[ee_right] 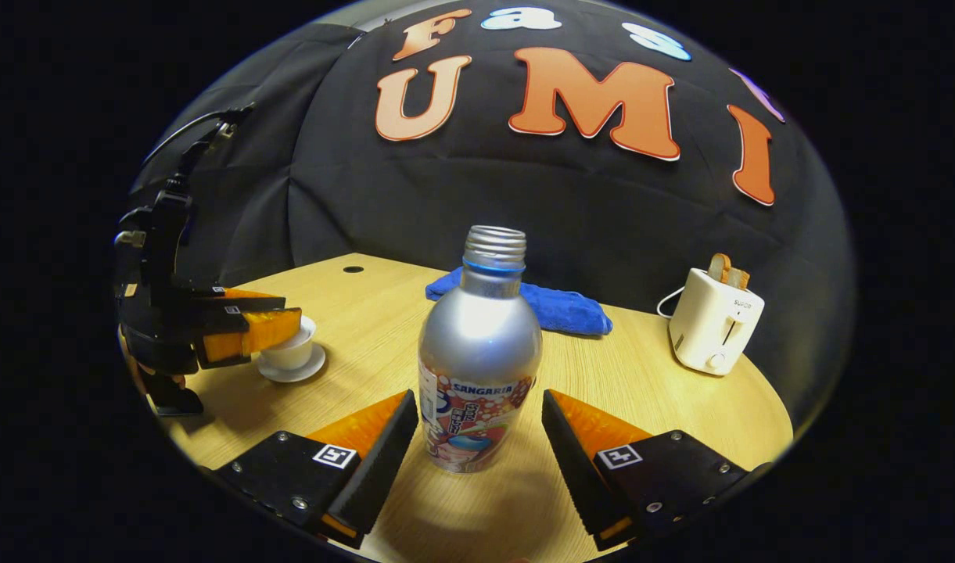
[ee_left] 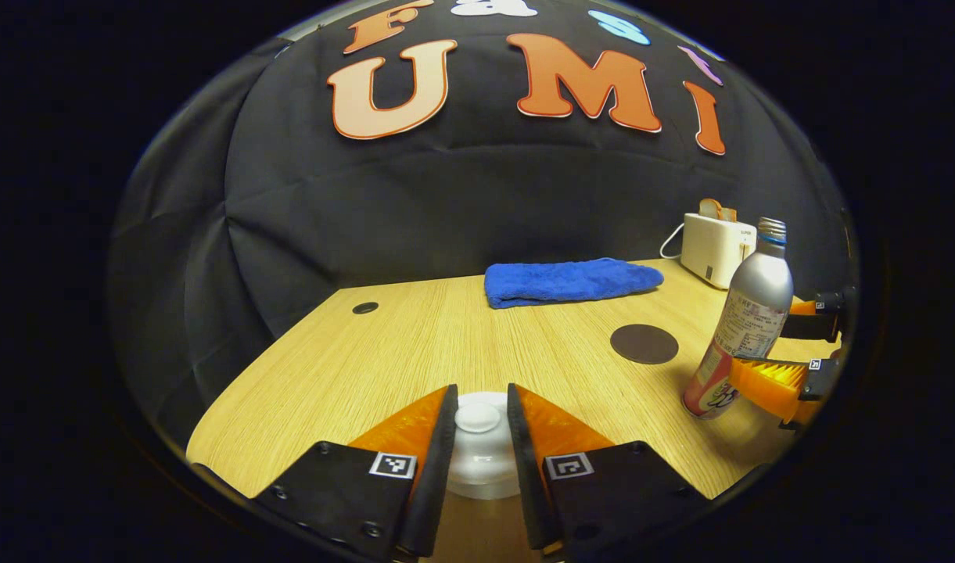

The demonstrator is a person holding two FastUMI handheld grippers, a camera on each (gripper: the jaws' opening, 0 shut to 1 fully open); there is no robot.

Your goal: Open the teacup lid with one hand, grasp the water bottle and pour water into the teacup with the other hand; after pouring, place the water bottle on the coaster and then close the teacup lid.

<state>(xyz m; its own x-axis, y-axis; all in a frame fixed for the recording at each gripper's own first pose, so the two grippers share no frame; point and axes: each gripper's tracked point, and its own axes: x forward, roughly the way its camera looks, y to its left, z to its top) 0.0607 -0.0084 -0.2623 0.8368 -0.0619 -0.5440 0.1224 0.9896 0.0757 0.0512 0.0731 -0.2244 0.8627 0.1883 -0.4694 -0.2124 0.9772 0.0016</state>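
Silver bottle (ee_right: 479,360) upright, uncapped; teacup (ee_right: 291,349) lidded.

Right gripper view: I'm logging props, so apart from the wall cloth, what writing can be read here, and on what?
water bottle: printed label with a band of capitals over small print; label wording not quoted, small print too small.
toaster: one short word near its top, too small to read surely.
right gripper: square coded markers, patterns, no words.
teacup, towel: no writing seen.

blue towel (ee_left: 571,281), white toaster (ee_right: 715,320) with toast, table (ee_left: 414,344).
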